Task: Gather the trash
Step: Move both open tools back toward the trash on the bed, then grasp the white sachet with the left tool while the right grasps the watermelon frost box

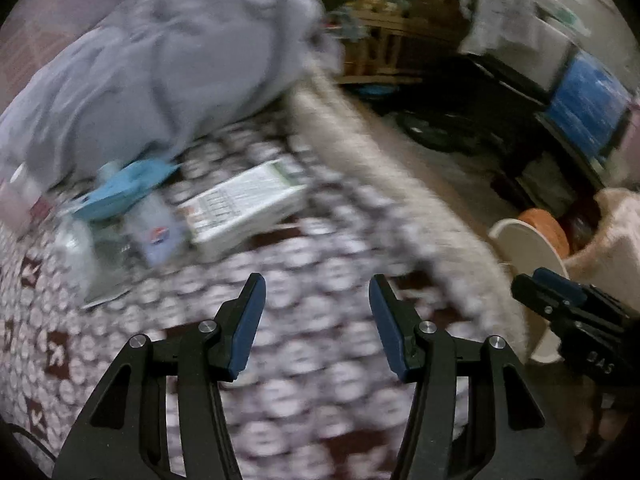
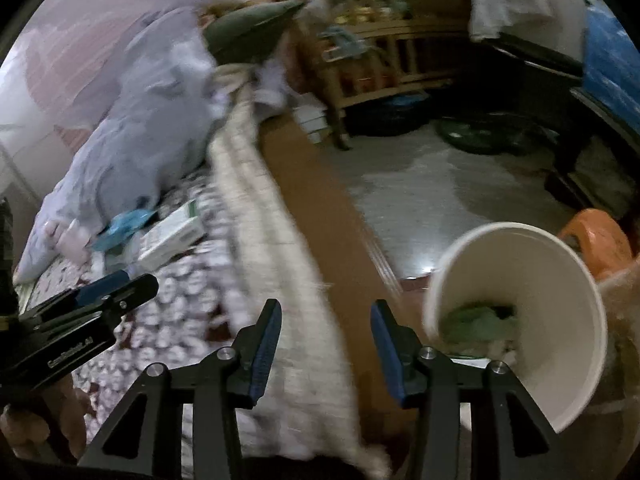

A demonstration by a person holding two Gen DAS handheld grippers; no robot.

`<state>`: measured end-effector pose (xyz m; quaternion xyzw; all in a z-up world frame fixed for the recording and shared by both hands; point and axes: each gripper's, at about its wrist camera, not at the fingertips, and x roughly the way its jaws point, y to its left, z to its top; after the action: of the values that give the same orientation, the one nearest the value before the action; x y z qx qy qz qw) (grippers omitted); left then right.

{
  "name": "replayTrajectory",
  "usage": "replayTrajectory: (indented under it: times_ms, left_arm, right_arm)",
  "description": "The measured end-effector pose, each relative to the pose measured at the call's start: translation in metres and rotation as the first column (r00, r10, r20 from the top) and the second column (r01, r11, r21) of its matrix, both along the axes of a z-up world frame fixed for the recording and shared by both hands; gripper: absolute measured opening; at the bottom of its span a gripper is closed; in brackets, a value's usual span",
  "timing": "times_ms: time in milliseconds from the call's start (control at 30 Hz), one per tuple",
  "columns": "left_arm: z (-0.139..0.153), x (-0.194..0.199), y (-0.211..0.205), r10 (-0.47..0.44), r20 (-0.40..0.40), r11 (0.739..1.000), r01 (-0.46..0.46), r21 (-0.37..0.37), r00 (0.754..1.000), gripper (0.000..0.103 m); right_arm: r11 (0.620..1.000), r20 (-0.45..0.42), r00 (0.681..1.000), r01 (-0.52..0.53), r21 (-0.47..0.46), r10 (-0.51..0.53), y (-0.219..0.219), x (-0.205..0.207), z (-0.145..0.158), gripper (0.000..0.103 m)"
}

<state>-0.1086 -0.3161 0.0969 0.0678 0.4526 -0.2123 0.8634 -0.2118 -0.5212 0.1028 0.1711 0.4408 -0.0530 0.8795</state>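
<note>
On the patterned bedspread [image 1: 312, 360] lies a cluster of litter: a crumpled blue piece [image 1: 124, 192], a clear plastic bottle with a blue-red label [image 1: 160, 232] and a white printed box [image 1: 244, 204]. My left gripper [image 1: 318, 284] hovers over the bedspread below and to the right of them, open and holding nothing. Beside the bed stands a white bin [image 2: 520, 312] with green scraps [image 2: 476, 324] inside. My right gripper [image 2: 326, 308] is open and holds nothing above the bed's edge, left of the bin. Both views are blurred.
A heap of grey bedding [image 1: 168, 64] fills the bed behind the litter. An orange stool [image 2: 596, 236] stands past the bin. A wooden shelf [image 2: 384, 60], dark furniture and a blue screen [image 1: 584, 104] line the far side of the floor [image 2: 420, 184].
</note>
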Motion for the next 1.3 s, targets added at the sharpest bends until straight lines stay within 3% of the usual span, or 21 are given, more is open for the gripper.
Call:
replayTrajectory:
  times_ms: [300, 533, 700, 800, 1000, 1100, 1200, 1300]
  left_arm:
    - [-0.015, 0.045, 0.124, 0.209, -0.038, 0.978, -0.209, -0.004, 0.977, 0.052]
    - [-0.034, 0.078, 0.196, 0.333, -0.089, 0.935, -0.341, -0.095, 0.939, 0.052]
    - [-0.046, 0.096, 0.204, 0.332, -0.125, 0.932, -0.346, -0.111, 0.935, 0.053]
    - [-0.054, 0.106, 0.206, 0.33, -0.142, 0.932, -0.346, -0.104, 0.933, 0.053]
    - [-0.062, 0.114, 0.208, 0.312, -0.162, 0.934, -0.333, -0.125, 0.936, 0.053]
    - [-0.062, 0.116, 0.208, 0.299, -0.165, 0.937, -0.322, -0.136, 0.94, 0.053]
    - [-0.064, 0.12, 0.206, 0.285, -0.169, 0.939, -0.31, -0.147, 0.944, 0.056]
    - [-0.067, 0.124, 0.202, 0.285, -0.178, 0.938, -0.312, -0.151, 0.942, 0.058]
  right_arm:
    - [0.982, -0.02, 0.982, -0.19, 0.018, 0.19, 0.085, 0.055, -0.007, 0.055]
    - [0.973, -0.025, 0.973, -0.228, 0.043, 0.23, 0.12, 0.101, -0.015, 0.061]
    - [0.974, -0.028, 0.974, -0.226, 0.002, 0.226, 0.138, 0.148, -0.012, 0.061]
    - [0.97, -0.035, 0.973, -0.231, -0.076, 0.229, 0.155, 0.182, -0.009, 0.062]
    - [0.929, -0.155, 0.946, -0.313, -0.199, 0.286, 0.193, 0.243, -0.04, 0.062]
    - [0.868, -0.183, 0.909, -0.414, -0.274, 0.375, 0.206, 0.231, -0.045, 0.062]
    - [0.821, -0.23, 0.86, -0.505, -0.265, 0.455, 0.2, 0.2, -0.04, 0.062]
    - [0.847, -0.205, 0.863, -0.498, -0.188, 0.462, 0.175, 0.176, -0.03, 0.062]
